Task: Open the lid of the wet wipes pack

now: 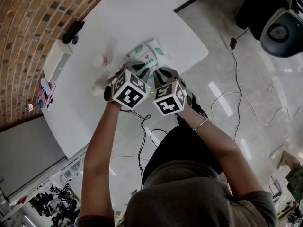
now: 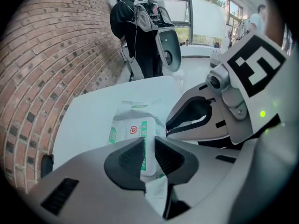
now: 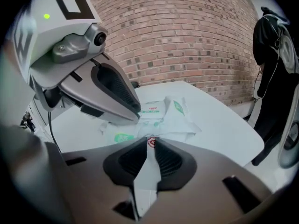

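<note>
The wet wipes pack, white with green print and a red emblem, lies on the round white table. Both grippers meet at its near end. In the left gripper view my left gripper has its jaws close together, pinching the near edge of the pack. In the right gripper view my right gripper is shut on a thin white flap of the pack that carries a red emblem. The two grippers sit side by side, almost touching.
A small cup and a second white item stand left of the pack. A white box and a black object lie near the table's left edge. A brick wall curves behind. Cables trail on the floor.
</note>
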A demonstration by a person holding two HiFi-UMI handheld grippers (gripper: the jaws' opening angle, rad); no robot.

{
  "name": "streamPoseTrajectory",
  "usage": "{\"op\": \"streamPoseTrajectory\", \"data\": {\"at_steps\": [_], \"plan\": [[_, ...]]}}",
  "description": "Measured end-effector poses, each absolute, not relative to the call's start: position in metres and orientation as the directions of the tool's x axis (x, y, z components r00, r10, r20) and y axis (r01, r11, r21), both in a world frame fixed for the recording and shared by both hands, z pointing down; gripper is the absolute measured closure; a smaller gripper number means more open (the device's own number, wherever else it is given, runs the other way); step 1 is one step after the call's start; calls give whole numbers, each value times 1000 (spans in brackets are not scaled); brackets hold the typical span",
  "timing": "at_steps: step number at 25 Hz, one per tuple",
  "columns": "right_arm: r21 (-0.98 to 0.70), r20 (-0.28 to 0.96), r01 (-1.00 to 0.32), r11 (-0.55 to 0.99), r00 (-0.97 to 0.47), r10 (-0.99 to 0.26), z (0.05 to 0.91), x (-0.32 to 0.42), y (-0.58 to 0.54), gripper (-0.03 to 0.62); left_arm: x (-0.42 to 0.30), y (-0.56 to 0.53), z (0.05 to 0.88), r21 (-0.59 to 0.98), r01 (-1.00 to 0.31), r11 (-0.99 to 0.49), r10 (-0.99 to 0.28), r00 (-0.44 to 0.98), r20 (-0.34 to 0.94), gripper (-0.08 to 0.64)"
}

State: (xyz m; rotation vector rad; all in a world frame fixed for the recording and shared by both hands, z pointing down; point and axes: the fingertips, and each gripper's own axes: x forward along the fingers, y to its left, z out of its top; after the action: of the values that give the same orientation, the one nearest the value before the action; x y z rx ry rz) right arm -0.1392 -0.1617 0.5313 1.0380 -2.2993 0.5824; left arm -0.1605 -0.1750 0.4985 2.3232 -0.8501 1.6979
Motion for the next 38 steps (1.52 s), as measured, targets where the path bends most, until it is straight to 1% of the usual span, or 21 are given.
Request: {"op": "streamPoseTrajectory", "data": {"at_steps": [15,24,33,38], "plan": [[-135,645,-773,620,-544,-537,532,-139,-161,540,-162,-176,497,-32,-570,-821,-242,297,923,486],[-138,646,-773,619,-544,-535,532,-137,-163,546,-164,-183,485,81,-599,-797,-187,371,910,489],[-151,647,-774,615,-548,-531,532,-137,-163,551,-167,-189,476,24,-576,-817,-210,337,918,501],[-153,646,-776,612,-548,-532,532,-137,-164,557,-177,-205,464,-33,-597,-802,-269,311,912,520]]}}
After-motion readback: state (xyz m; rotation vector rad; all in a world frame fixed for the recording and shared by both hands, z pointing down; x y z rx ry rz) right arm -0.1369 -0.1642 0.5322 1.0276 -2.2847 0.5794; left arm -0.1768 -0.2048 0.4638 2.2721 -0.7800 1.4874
